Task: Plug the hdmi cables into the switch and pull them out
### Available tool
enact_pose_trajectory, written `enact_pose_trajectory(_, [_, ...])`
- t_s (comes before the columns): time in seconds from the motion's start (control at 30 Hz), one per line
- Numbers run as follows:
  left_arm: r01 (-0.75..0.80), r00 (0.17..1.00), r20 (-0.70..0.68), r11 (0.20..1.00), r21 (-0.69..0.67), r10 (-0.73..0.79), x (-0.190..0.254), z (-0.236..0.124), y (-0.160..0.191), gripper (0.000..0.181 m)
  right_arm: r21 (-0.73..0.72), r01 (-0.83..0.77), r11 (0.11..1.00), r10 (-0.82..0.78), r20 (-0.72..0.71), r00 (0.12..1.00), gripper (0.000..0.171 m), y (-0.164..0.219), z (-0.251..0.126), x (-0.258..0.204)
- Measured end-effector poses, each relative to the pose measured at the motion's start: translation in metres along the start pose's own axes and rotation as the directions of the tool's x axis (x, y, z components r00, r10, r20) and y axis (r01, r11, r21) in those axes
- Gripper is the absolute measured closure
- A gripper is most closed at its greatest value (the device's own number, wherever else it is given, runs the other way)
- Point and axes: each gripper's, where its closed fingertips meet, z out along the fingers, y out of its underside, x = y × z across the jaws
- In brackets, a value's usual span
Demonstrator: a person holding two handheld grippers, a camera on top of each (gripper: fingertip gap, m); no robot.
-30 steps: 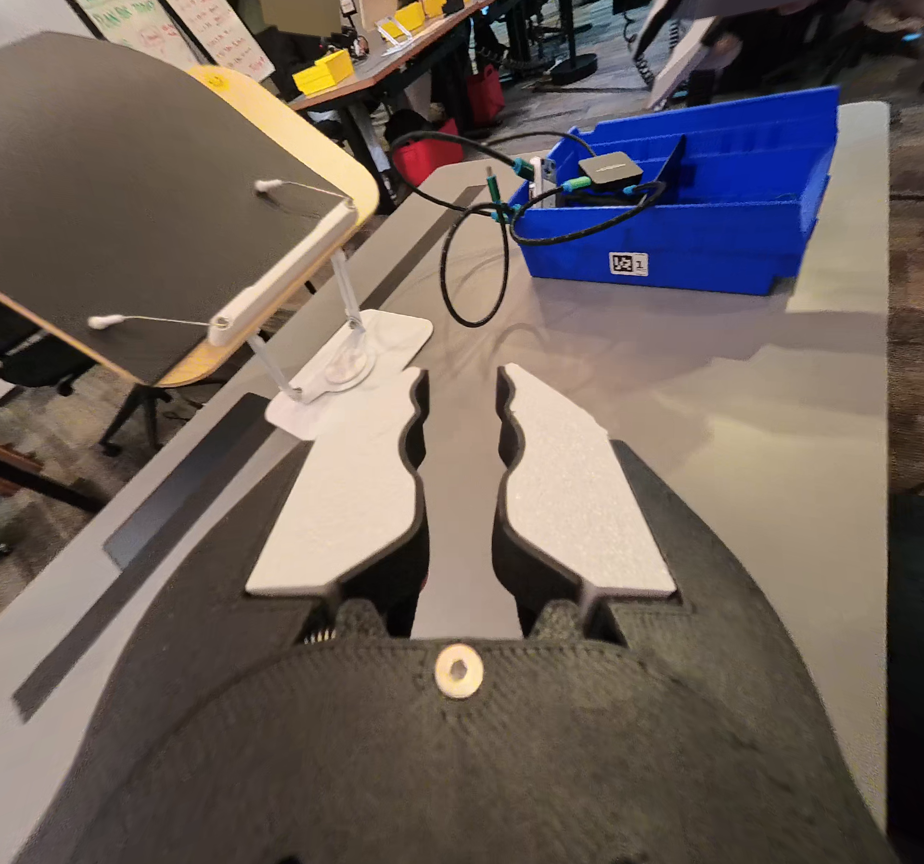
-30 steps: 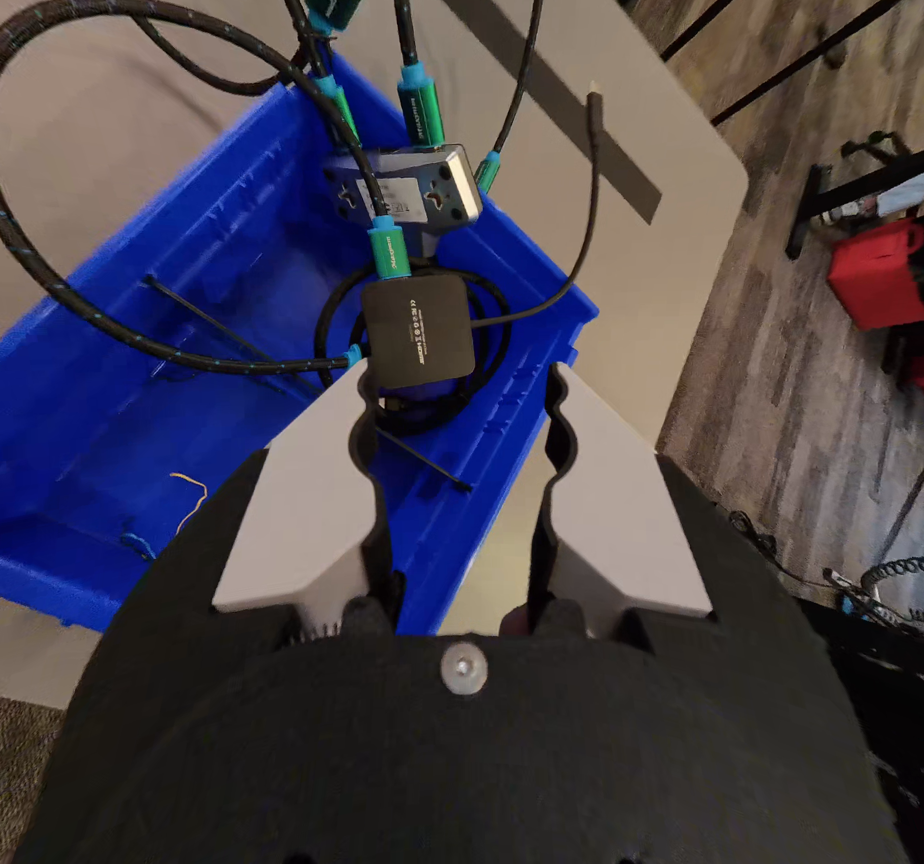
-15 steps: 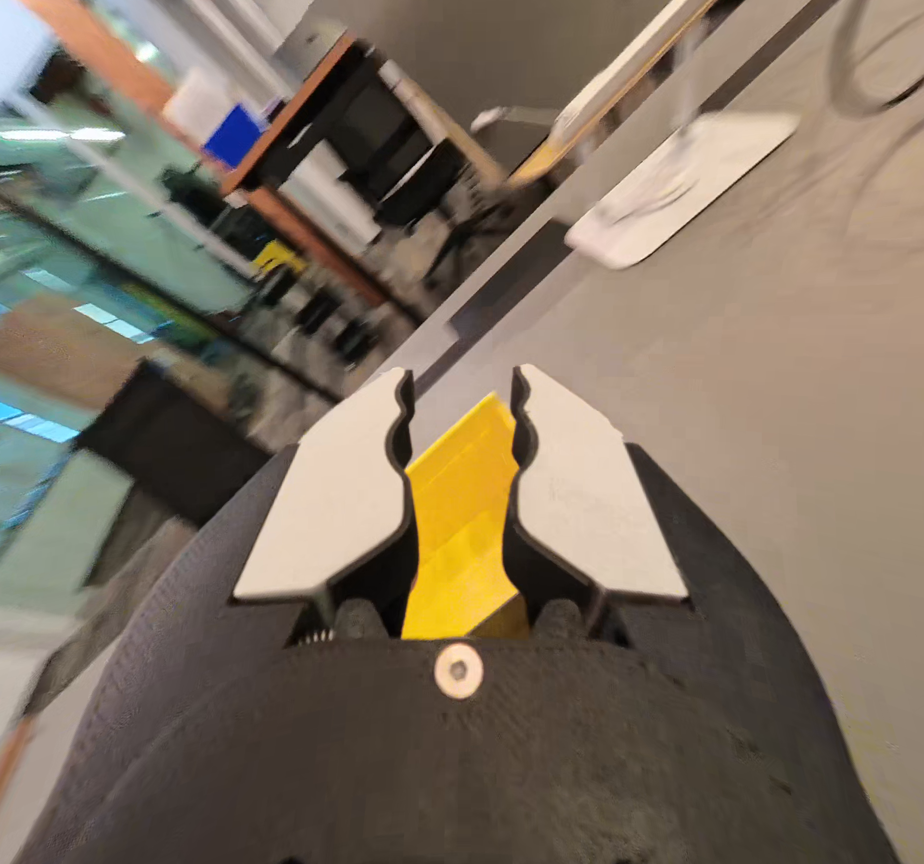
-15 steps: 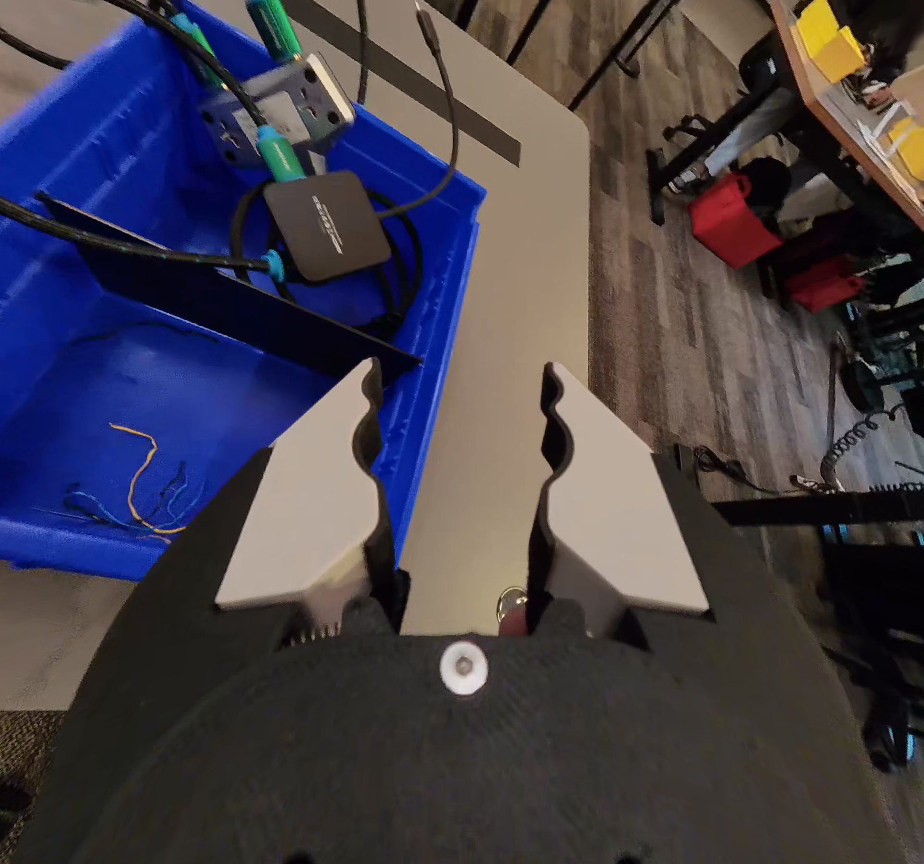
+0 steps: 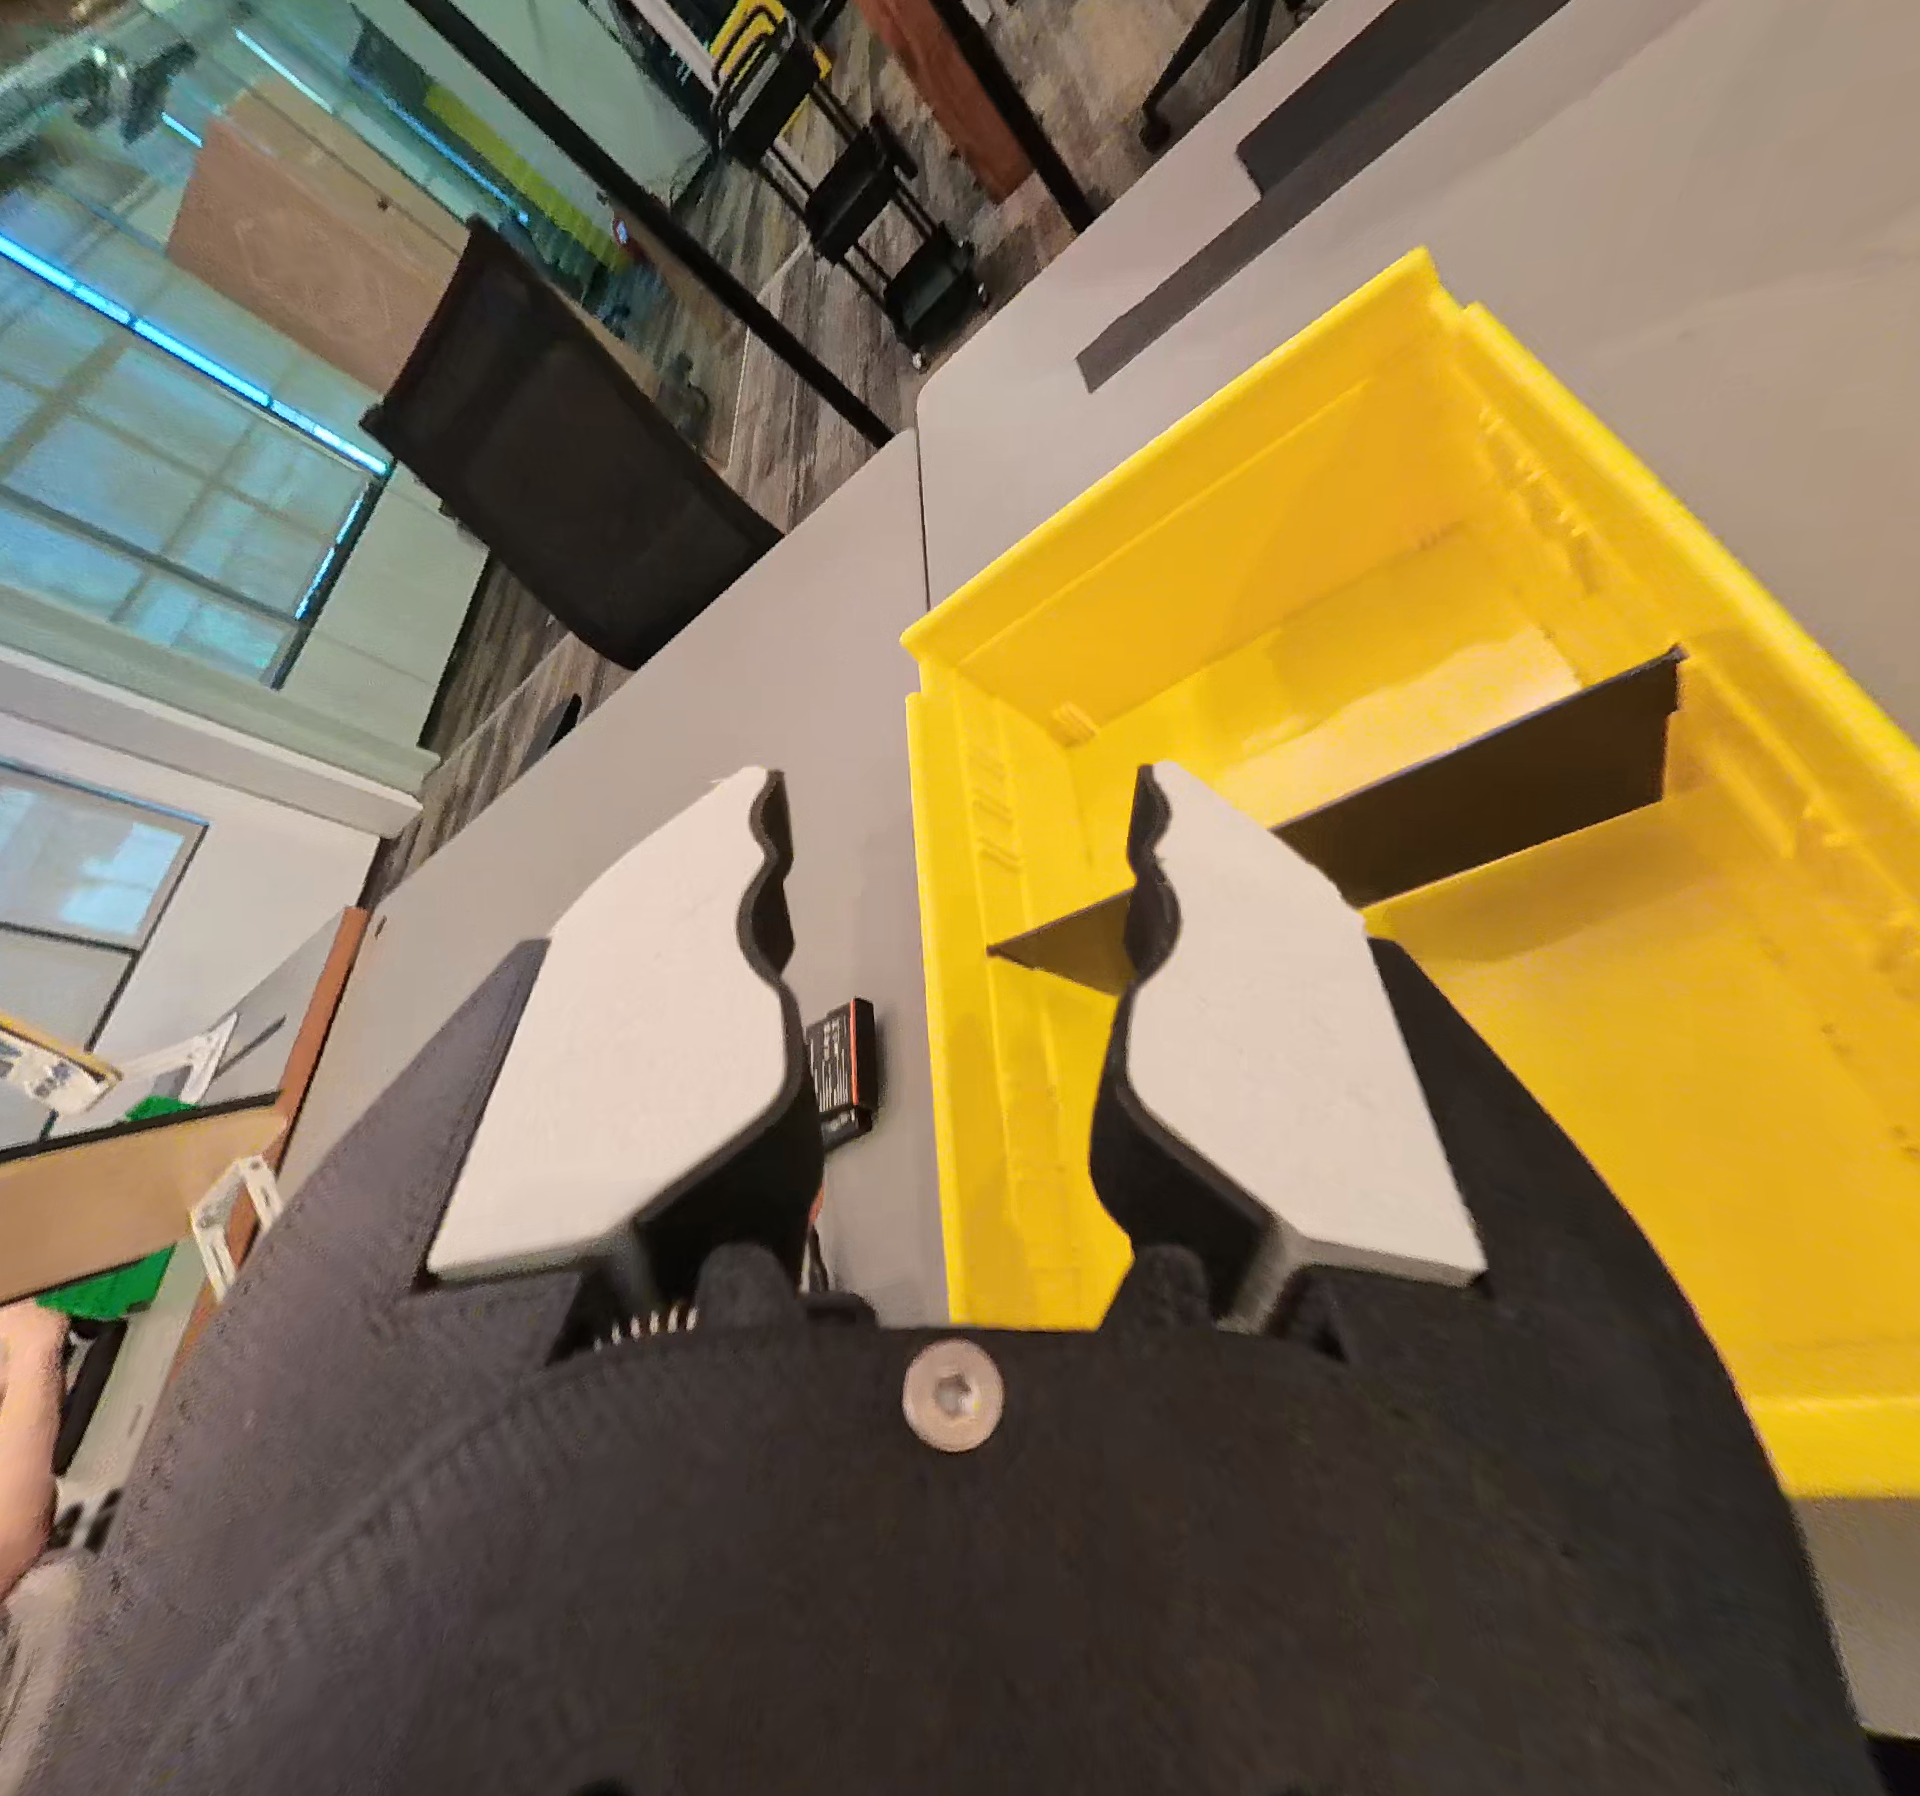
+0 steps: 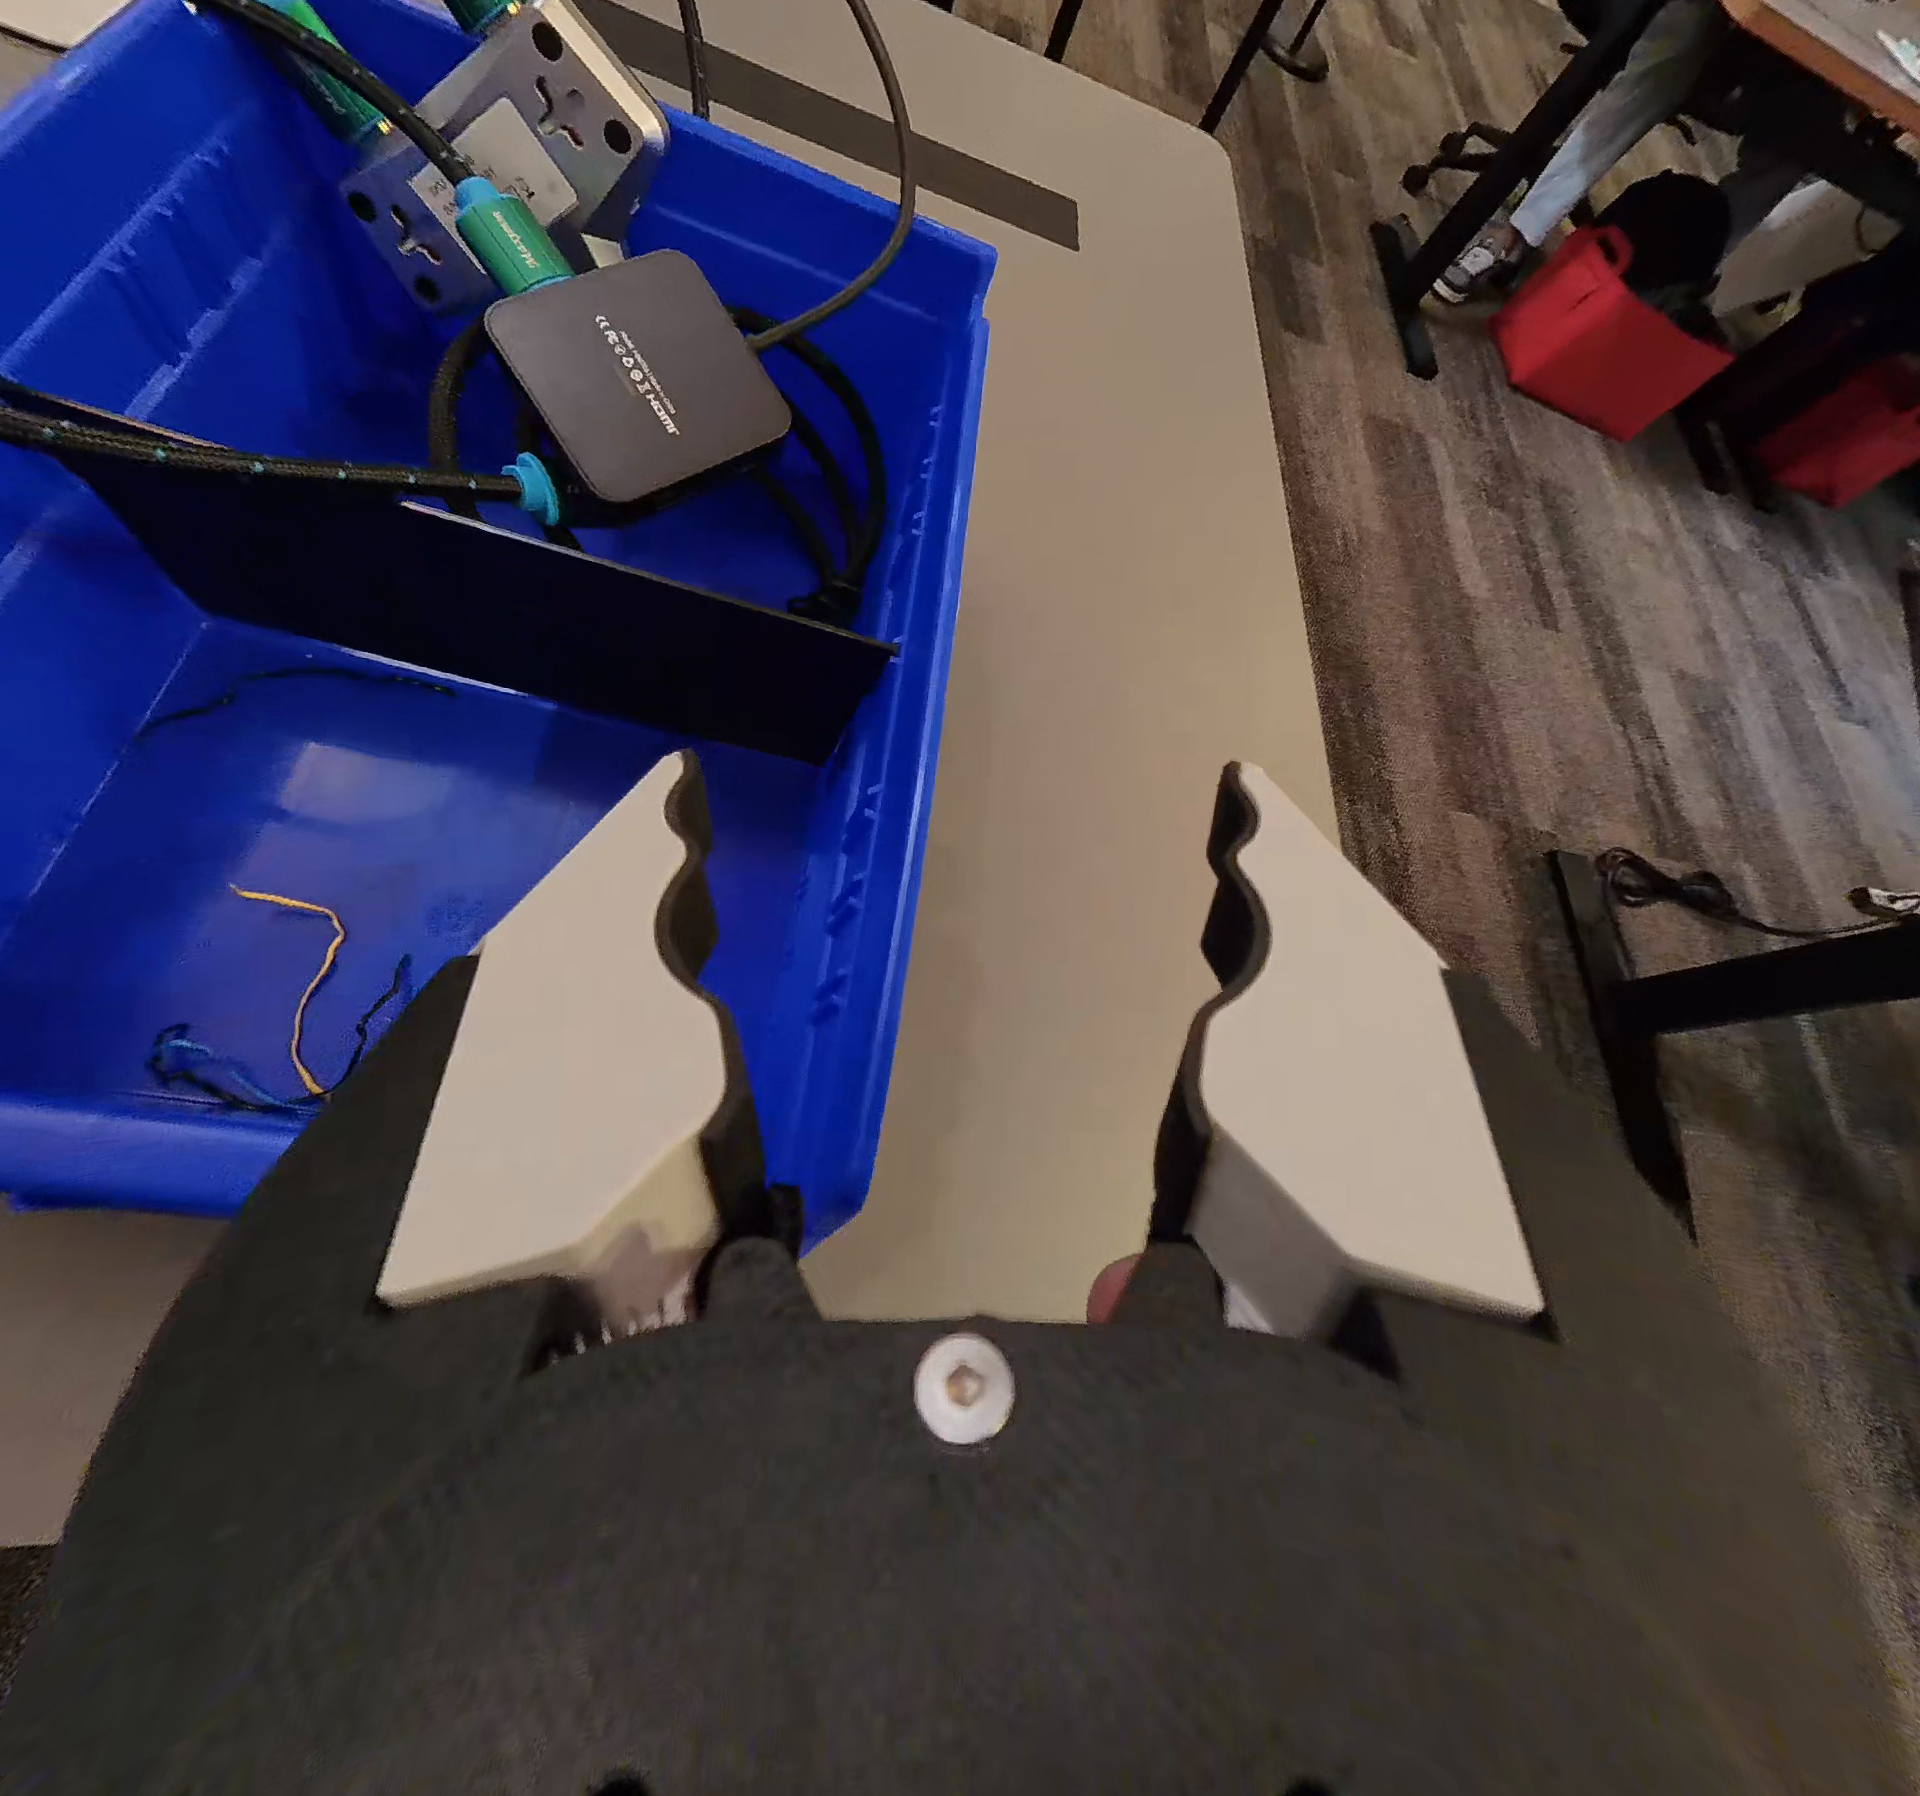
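**Both grippers spread and empty; switches and cables lie in the blue bin**

While the right gripper [image 6: 956, 780] hangs over the grey table [image 6: 1101, 603] with its jaws spread wide and nothing between them, its left fingertip lies over the near compartment of the blue bin [image 6: 914, 666] and its right fingertip over bare table beside the bin's wall. A black divider [image 6: 499, 593] splits the bin crosswise. Beyond the divider, in the far compartment, lies the black switch [image 6: 639, 375], flat and square, resting on coiled black cable. A green-ended hdmi cable [image 6: 509, 234] meets the switch's far edge, and a braided cable with a teal end [image 6: 260, 466] reaches its near left corner just above the divider; whether either is fully seated cannot be told. Just beyond the black switch a silver switch [image 6: 540, 136] sits tilted against the bin's far wall, with green plugs at its top. In the near compartment, loose strands of yellow and blue wire [image 6: 301, 998] lie on the bin floor.

The left gripper [image 5: 956, 790] is likewise spread apart and holds nothing. It hovers at the rim of a yellow bin [image 5: 1558, 1019], which carries its own black divider [image 5: 1475, 780]. Its left finger is over the table outside that bin's wall and its right finger over the bin's interior. A small black card-like item [image 5: 842, 1050] lies on the table just outside the yellow bin's wall, partly hidden by the left finger.
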Motion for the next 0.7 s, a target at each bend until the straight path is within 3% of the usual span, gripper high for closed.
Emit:
enact_pose_trajectory(0.4, [0.066,0.998,0.000,0.993,-0.103,-0.067,-0.009,-0.001,0.052,0.122,-0.039,0.010,0.999,-0.008,0.059,0.998,0.074,0.013,0.023,-0.015])
enact_pose_trajectory(0.7, [0.118,0.993,-0.006,0.977,-0.177,-0.121,-0.007,0.008,0.082,0.119,-0.095,0.043,0.995,-0.031,0.122,0.992,0.083,0.027,0.038,-0.034])
